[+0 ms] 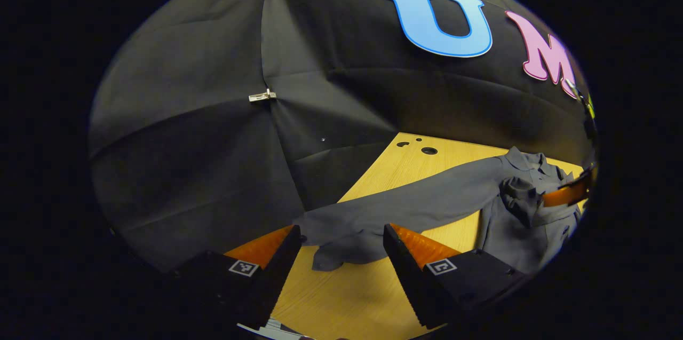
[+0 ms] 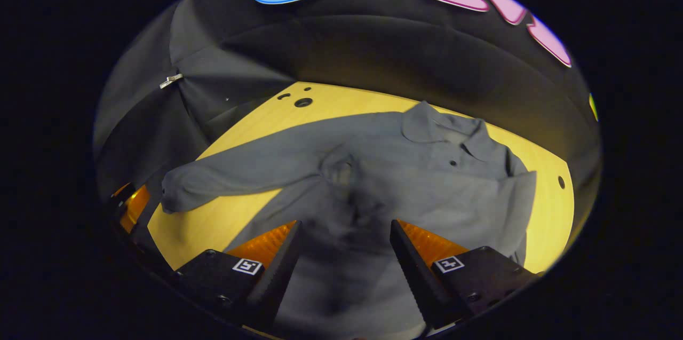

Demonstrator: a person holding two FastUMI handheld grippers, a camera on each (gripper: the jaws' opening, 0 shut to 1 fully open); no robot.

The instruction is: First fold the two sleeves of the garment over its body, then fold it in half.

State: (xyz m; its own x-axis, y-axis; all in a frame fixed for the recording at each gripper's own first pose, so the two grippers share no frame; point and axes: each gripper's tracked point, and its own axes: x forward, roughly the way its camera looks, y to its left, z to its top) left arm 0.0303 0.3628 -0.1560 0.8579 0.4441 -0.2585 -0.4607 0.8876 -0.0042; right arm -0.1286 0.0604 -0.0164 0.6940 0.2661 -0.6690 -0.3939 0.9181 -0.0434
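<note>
A grey collared shirt (image 2: 427, 180) lies face up on the yellow wooden table (image 2: 203, 222). One sleeve (image 2: 240, 169) stretches out flat to the side, its cuff (image 1: 341, 246) near the table edge. The other sleeve is folded over the body, with its cuff bunched up (image 2: 341, 172) in the middle of the chest. My left gripper (image 1: 341, 230) is open just above the outstretched cuff and holds nothing. My right gripper (image 2: 346, 228) hangs open over the shirt's body, just short of the bunched cuff. In the left gripper view the right gripper (image 1: 565, 193) shows as an orange finger over the shirt.
The table (image 1: 427, 164) has a few round holes (image 1: 429, 150) near its far corner and one hole (image 2: 561, 182) by the shirt's far side. Black cloth walls close in behind and beside the table. Bare wood lies between the sleeve and the shirt's body.
</note>
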